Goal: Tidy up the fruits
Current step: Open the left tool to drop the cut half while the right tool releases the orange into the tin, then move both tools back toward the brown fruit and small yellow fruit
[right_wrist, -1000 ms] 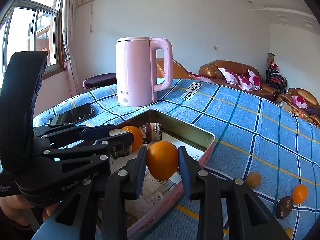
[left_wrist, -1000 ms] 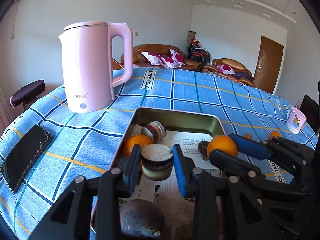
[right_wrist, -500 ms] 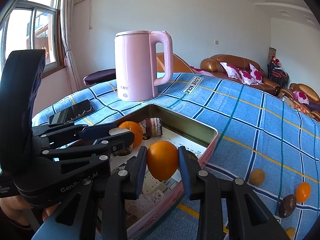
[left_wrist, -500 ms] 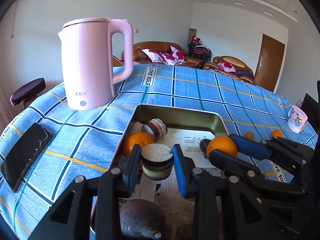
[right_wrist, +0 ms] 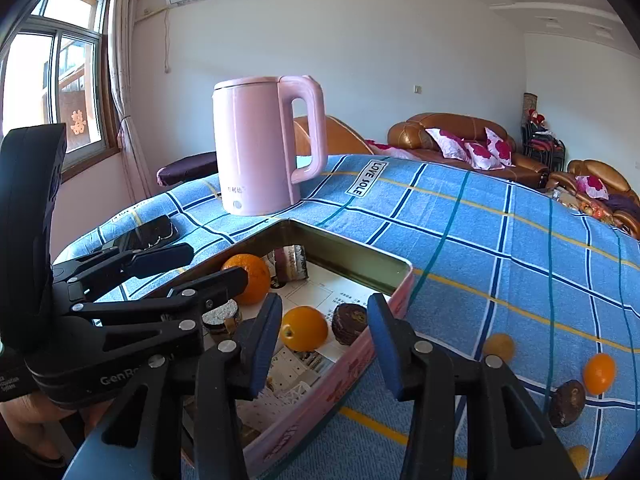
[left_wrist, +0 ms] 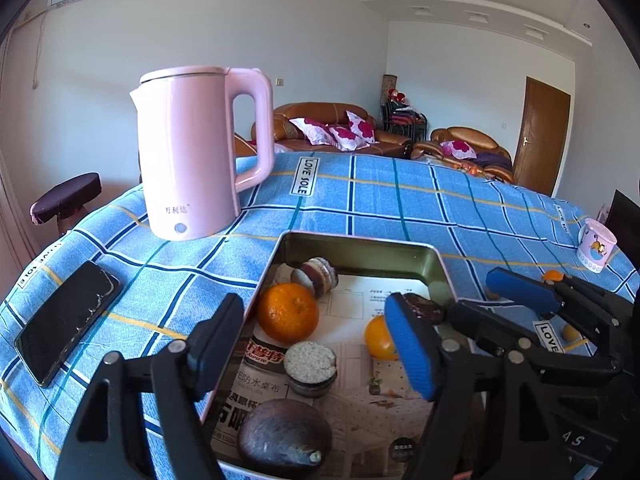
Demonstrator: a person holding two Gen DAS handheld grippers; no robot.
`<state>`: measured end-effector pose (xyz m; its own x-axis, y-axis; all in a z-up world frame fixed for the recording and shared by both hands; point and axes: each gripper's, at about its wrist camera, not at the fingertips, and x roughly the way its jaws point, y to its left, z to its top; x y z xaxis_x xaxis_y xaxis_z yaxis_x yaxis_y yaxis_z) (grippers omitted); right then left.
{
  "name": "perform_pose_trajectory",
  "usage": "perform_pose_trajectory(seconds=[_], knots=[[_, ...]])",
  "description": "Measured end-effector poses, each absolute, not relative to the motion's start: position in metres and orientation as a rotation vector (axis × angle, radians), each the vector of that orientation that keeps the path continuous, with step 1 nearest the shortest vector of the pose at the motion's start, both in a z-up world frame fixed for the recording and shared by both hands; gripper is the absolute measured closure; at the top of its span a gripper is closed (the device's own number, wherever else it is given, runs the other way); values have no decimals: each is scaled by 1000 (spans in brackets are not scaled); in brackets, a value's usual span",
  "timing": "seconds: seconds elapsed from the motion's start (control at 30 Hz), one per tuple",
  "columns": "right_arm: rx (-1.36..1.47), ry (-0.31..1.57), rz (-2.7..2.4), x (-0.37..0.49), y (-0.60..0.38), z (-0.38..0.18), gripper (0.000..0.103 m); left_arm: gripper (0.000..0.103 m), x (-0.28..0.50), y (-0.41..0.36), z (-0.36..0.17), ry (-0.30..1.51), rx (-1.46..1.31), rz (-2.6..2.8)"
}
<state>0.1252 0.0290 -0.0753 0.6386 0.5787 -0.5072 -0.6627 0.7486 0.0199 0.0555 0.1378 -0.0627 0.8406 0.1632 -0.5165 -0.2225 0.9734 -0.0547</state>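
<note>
A pink tin tray (left_wrist: pixel 360 240) on the blue checked cloth holds several fruits. My left gripper (left_wrist: pixel 316 348) hangs over it with its jaws opening. A halved dark fruit with pale flesh (left_wrist: pixel 311 368) lies on the tray floor below them, untouched. Around it lie an orange (left_wrist: pixel 287 317), a whole dark fruit (left_wrist: pixel 285 436) and another halved fruit (left_wrist: pixel 318 276). My right gripper (right_wrist: pixel 322 340) is over the tray's right side (right_wrist: pixel 392 292), its jaws also opening. A small orange (right_wrist: pixel 304 328) rests in the tray between its fingers, free of the pads, beside a dark fruit (right_wrist: pixel 350 322).
A pink kettle (left_wrist: pixel 196 152) stands behind the tray, and a black phone (left_wrist: pixel 68 320) lies to the left. On the cloth to the right are a yellowish fruit (right_wrist: pixel 498 346), an orange (right_wrist: pixel 599 368) and a dark fruit (right_wrist: pixel 566 402). A small mug (left_wrist: pixel 596 244) sits far right.
Both grippers have opened. The halved fruit left the left jaws and now lies in the tray. The small orange left the right jaws and now rests in the tray.
</note>
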Motion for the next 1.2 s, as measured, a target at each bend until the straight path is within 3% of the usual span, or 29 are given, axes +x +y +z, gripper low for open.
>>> perform_pose_trajectory(seconds=[0.1, 0.57, 1.07, 1.2], knots=[[-195, 501, 675, 118, 11, -72, 53, 18, 51, 125, -55, 504, -107, 180], [-149, 634, 366, 138, -143, -77, 53, 15, 66, 32, -47, 519, -9, -11], [-171, 800, 418, 156, -140, -105, 54, 15, 91, 3, -57, 580, 40, -57], [-174, 857, 439, 161, -139, -113, 64, 15, 95, 1, -57, 590, 40, -65]])
